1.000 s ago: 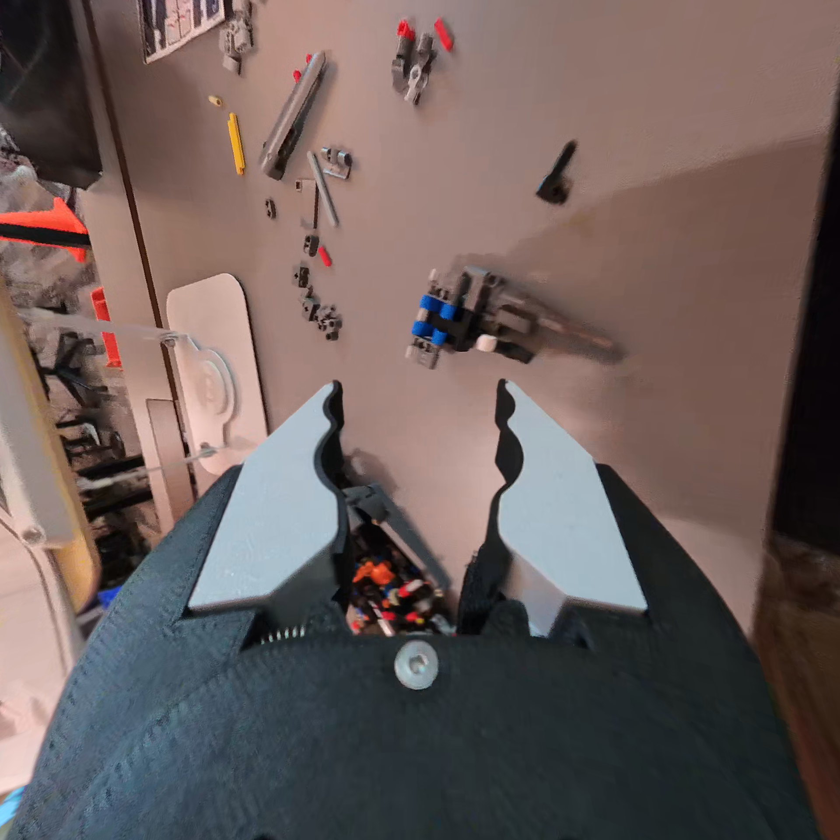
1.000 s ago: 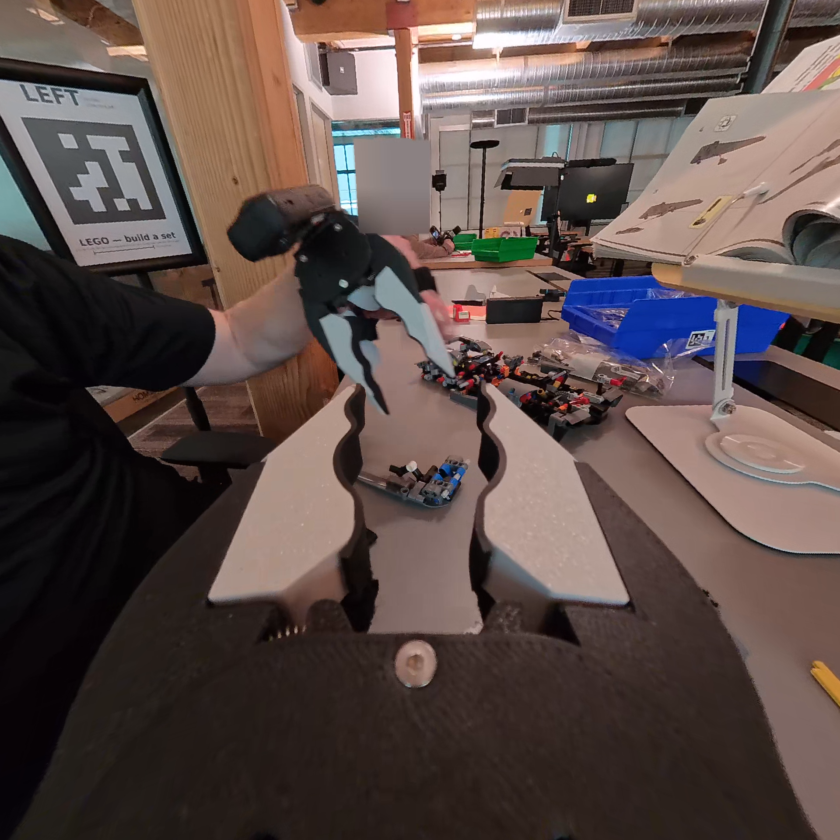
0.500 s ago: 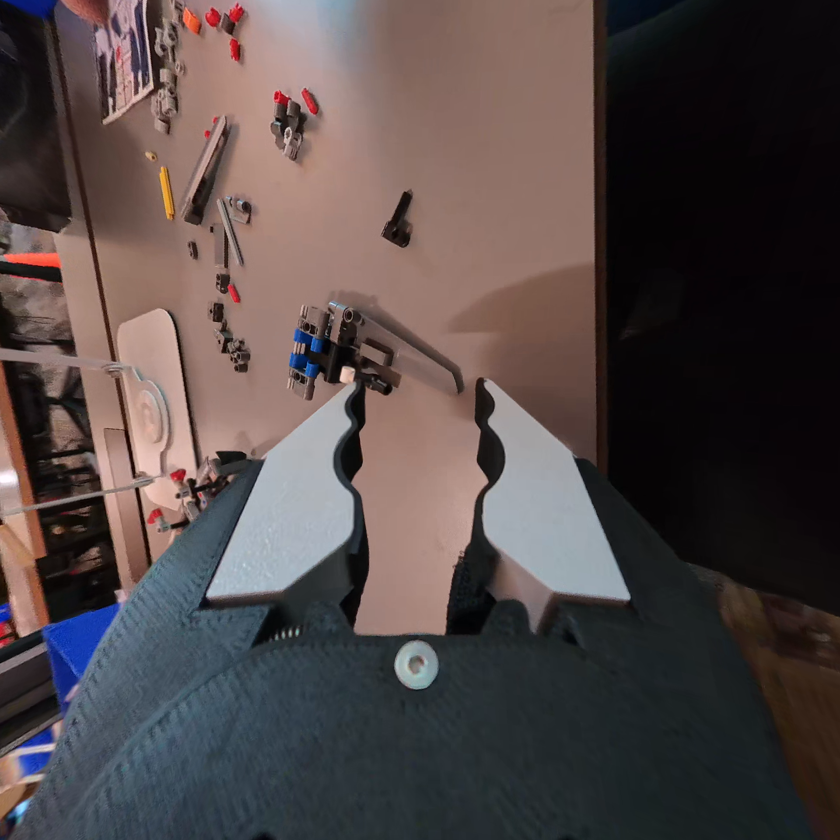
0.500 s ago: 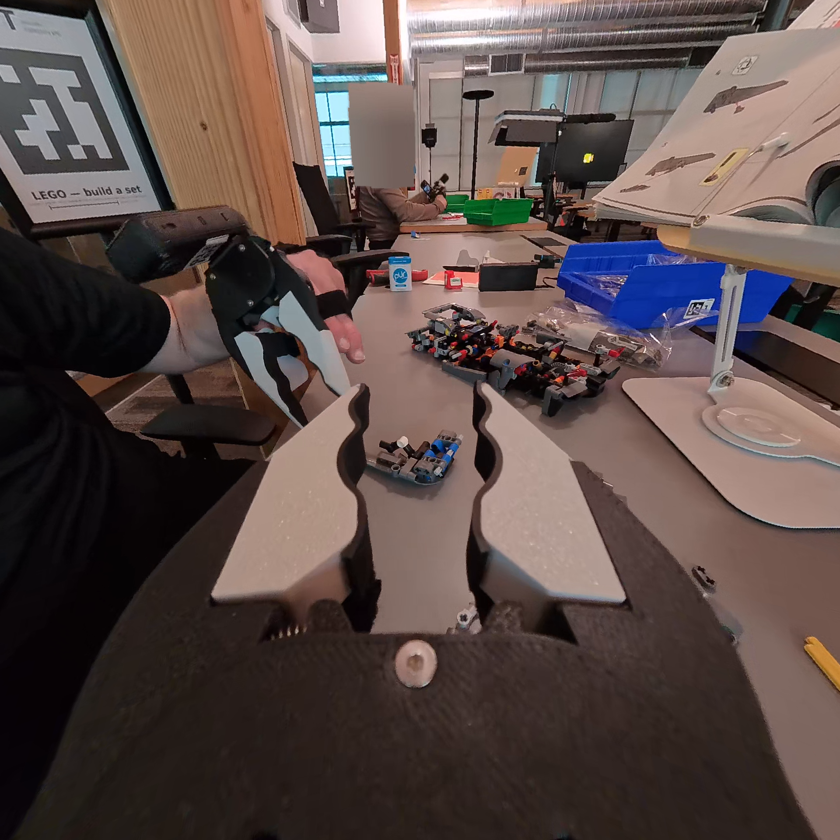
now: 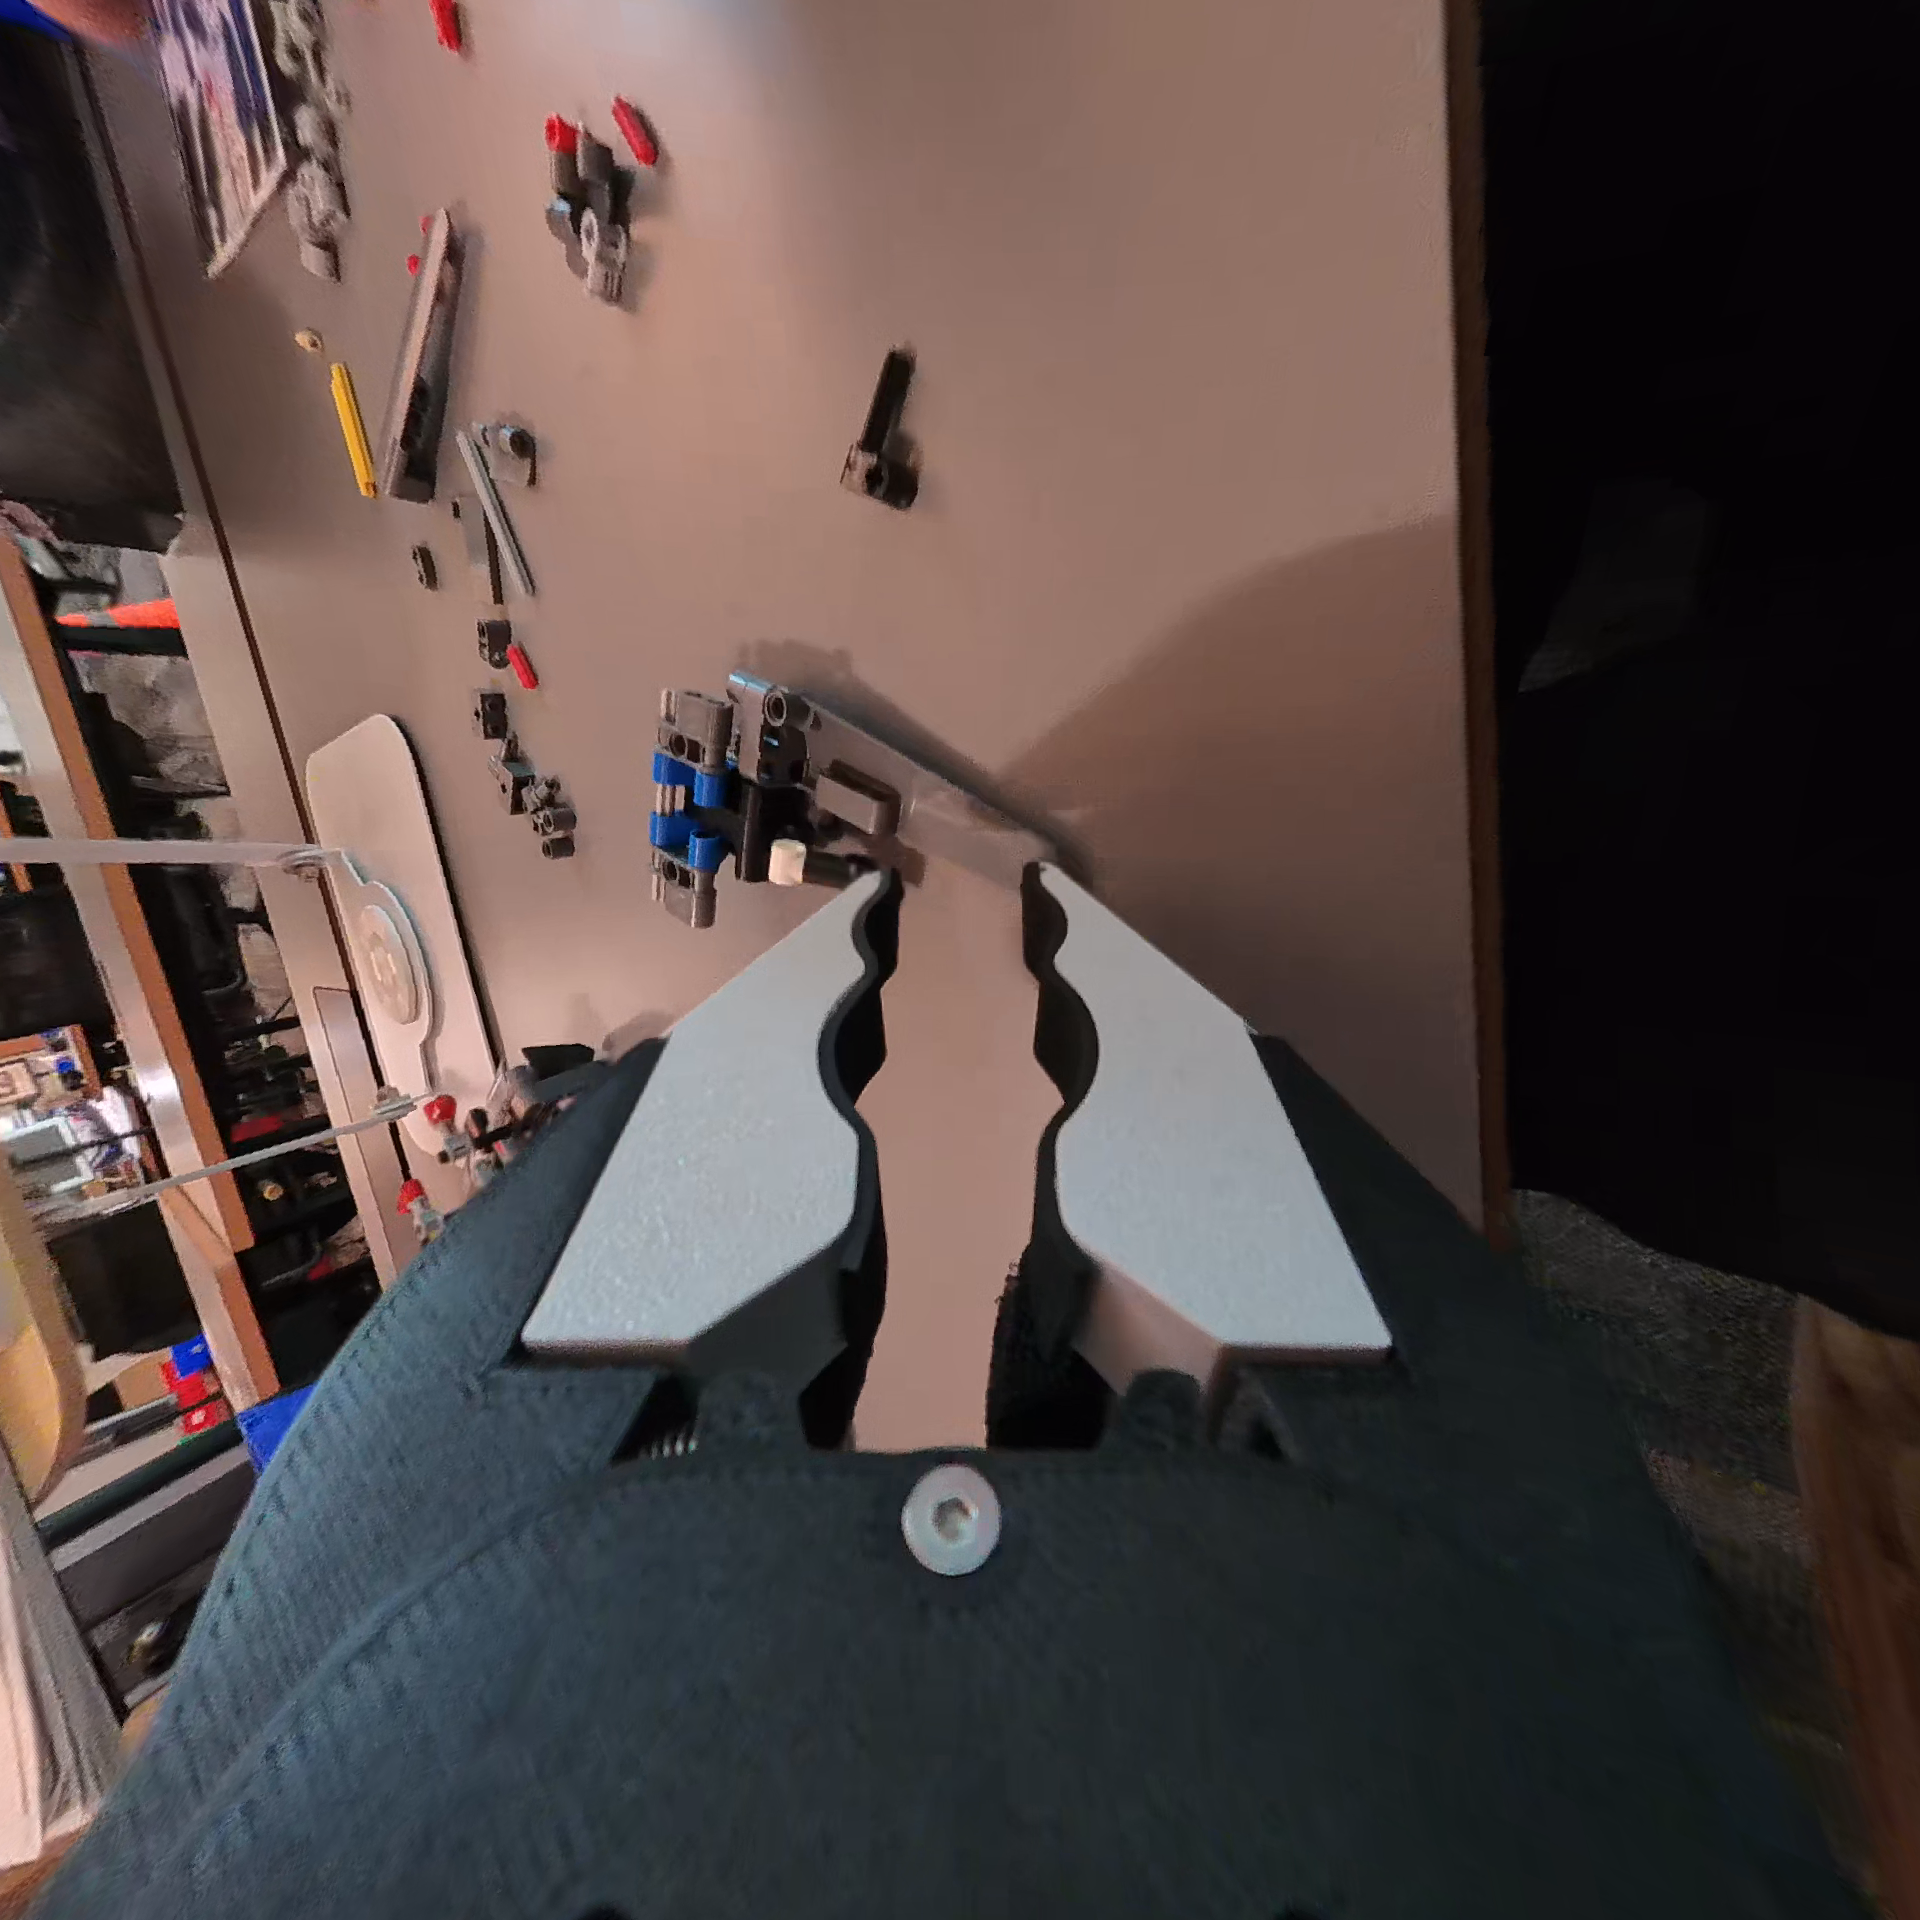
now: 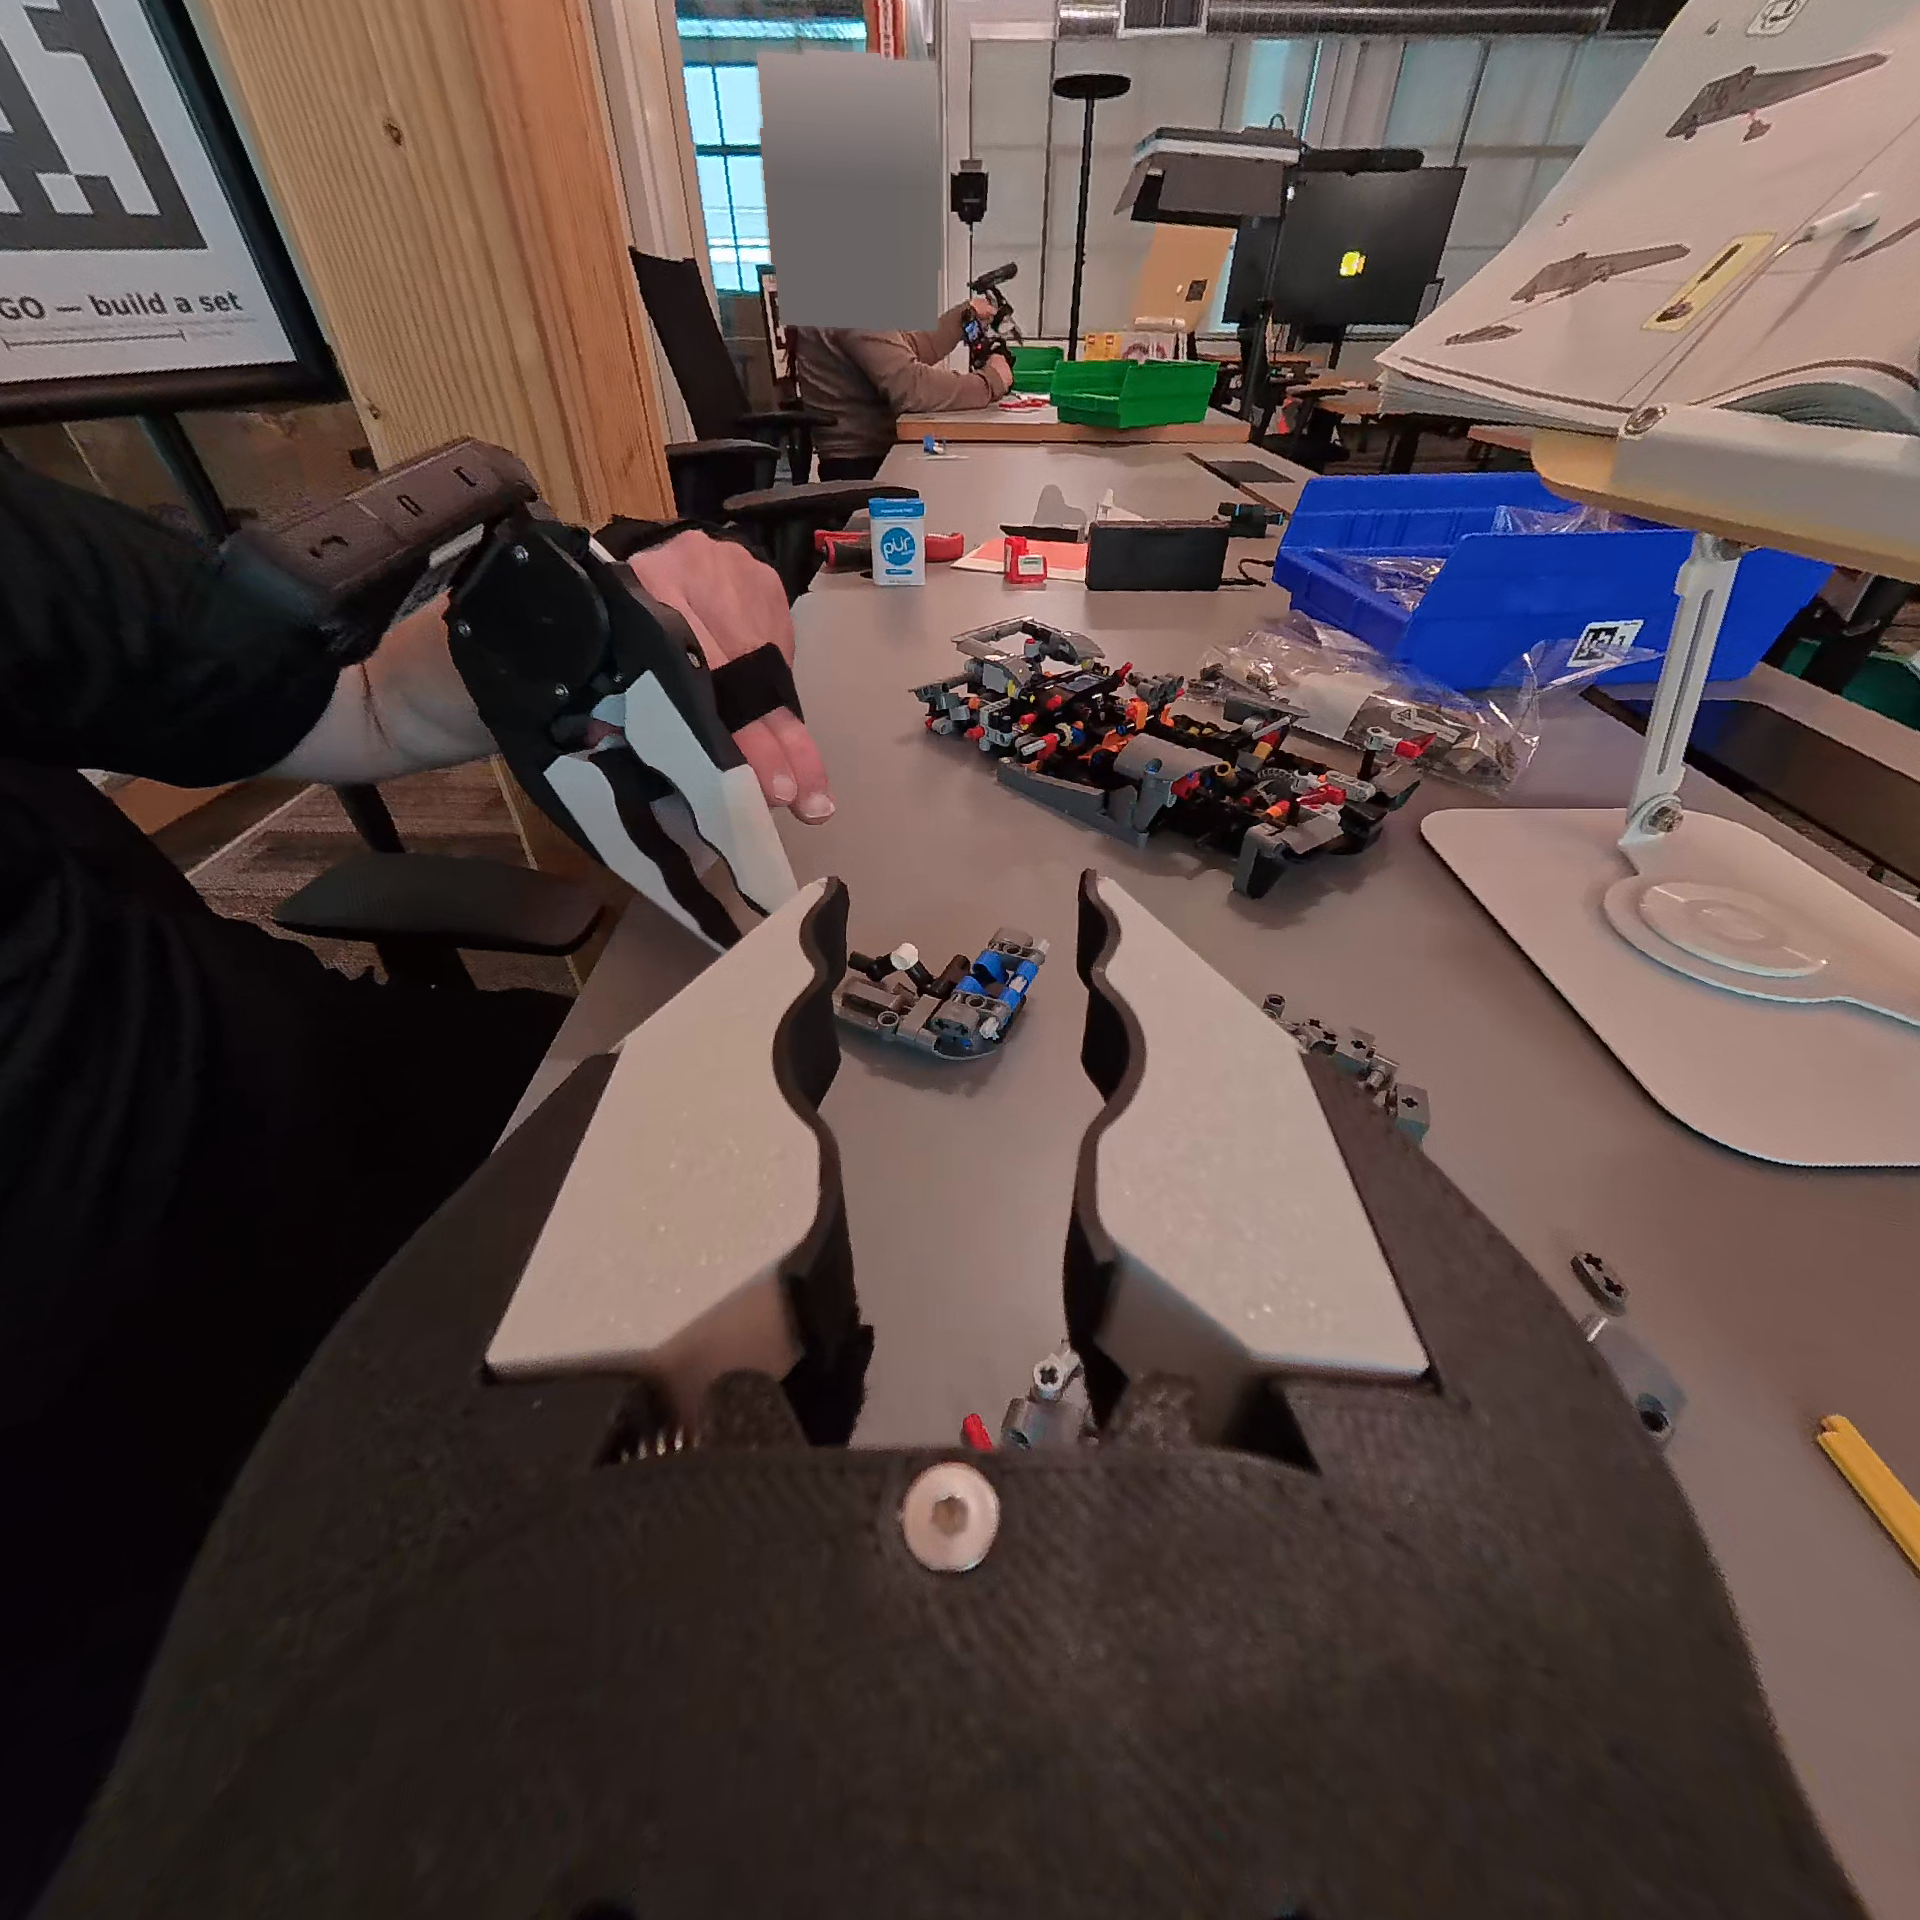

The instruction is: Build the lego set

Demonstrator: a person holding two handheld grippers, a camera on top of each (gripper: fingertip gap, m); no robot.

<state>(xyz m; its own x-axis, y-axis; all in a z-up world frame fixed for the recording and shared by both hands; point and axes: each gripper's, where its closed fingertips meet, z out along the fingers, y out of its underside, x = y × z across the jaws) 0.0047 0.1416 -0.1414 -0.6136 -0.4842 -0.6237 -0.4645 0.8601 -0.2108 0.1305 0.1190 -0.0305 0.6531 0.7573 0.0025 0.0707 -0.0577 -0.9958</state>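
Observation:
A small grey sub-assembly with blue pins (image 5: 748, 800) lies on the grey table (image 5: 1143, 312). Its long grey panel points toward my left gripper (image 5: 958, 881). That gripper is open with a narrow gap and holds nothing, its tips just short of the panel's end. The sub-assembly also shows in the right wrist view (image 6: 940, 997), just beyond the tips of my right gripper (image 6: 956, 888), which is open and empty. There the left gripper (image 6: 717, 831) hangs tilted down at the sub-assembly's left. A larger car chassis (image 6: 1153, 758) stands farther back.
Loose parts lie on the table: a black piece (image 5: 883, 436), a yellow axle (image 5: 351, 426), a long grey beam (image 5: 421, 364) and small connectors (image 5: 525, 779). A bag of parts (image 6: 1371, 707), a blue bin (image 6: 1507, 561) and a book stand base (image 6: 1714, 956) stand at the right. The table edge (image 5: 1465, 623) is close.
My left gripper has come down toward the sub-assembly's panel end and its jaws have narrowed. My right gripper has moved a little closer to the sub-assembly.

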